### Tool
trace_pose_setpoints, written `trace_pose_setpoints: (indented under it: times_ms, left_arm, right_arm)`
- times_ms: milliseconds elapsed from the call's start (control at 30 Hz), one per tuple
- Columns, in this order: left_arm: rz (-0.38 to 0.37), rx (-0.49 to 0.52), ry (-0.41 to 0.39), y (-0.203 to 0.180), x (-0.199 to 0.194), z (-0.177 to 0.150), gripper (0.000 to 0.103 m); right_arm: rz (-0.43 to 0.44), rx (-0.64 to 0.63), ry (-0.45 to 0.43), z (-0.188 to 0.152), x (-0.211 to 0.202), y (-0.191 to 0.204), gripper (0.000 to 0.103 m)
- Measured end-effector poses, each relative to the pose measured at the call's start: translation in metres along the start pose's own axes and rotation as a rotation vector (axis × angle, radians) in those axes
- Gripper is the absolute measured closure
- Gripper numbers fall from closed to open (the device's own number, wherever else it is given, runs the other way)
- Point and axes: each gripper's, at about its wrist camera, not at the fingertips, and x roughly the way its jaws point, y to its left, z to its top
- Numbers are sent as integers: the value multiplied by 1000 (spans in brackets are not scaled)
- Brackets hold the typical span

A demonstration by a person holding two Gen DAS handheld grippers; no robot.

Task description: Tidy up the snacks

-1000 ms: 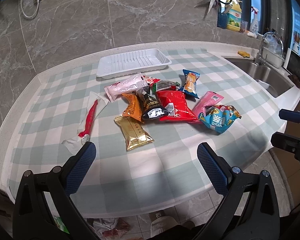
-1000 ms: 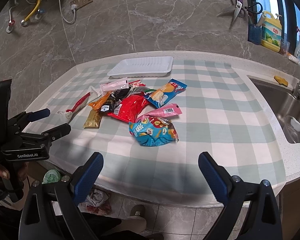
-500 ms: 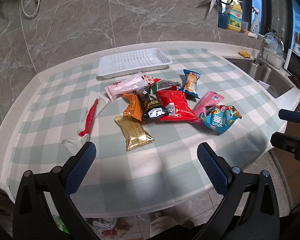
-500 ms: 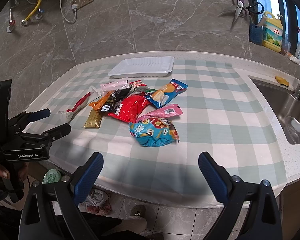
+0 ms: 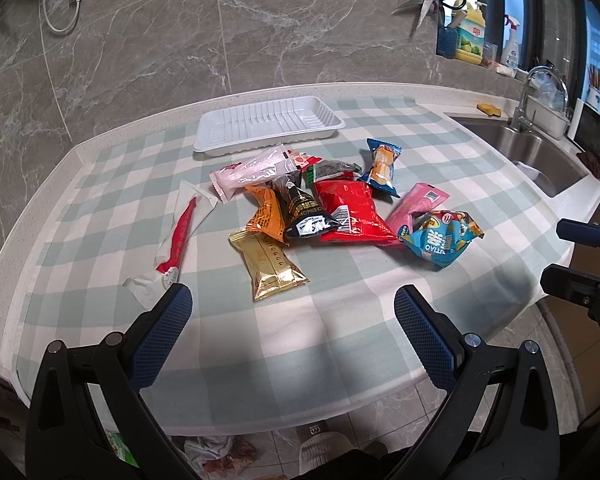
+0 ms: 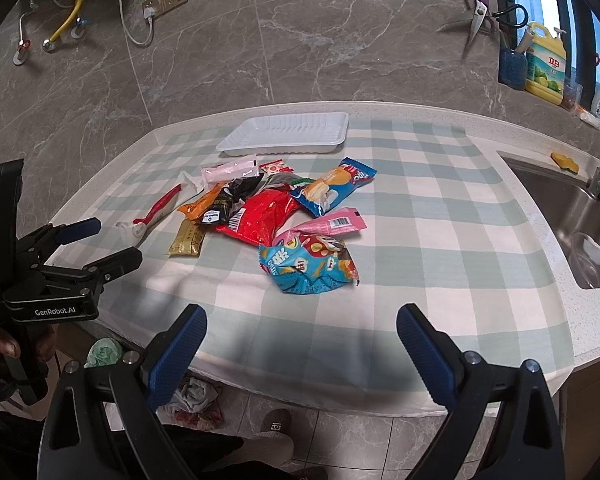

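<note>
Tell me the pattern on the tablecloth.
The tablecloth is a pale green and white check, clearest in the right wrist view.

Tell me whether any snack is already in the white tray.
No: the white tray holds nothing, and every packet, like the red bag, lies on the checked cloth in front of it.

Left wrist: looking from the near-left edge — facing the wall.
Right wrist: looking from the near-right.
Shared: snack pile [image 5: 332, 204] [image 6: 268, 216], white tray [image 5: 268, 126] [image 6: 286, 132].
</note>
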Motion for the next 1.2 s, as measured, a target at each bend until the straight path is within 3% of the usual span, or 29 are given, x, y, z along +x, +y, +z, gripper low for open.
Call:
trace_pose_setpoints:
  times_ms: [1200]
  left_arm:
    - [9,-4,11,5,6,-4,0]
  right_arm:
    - [45,25,24,4,11,1,5]
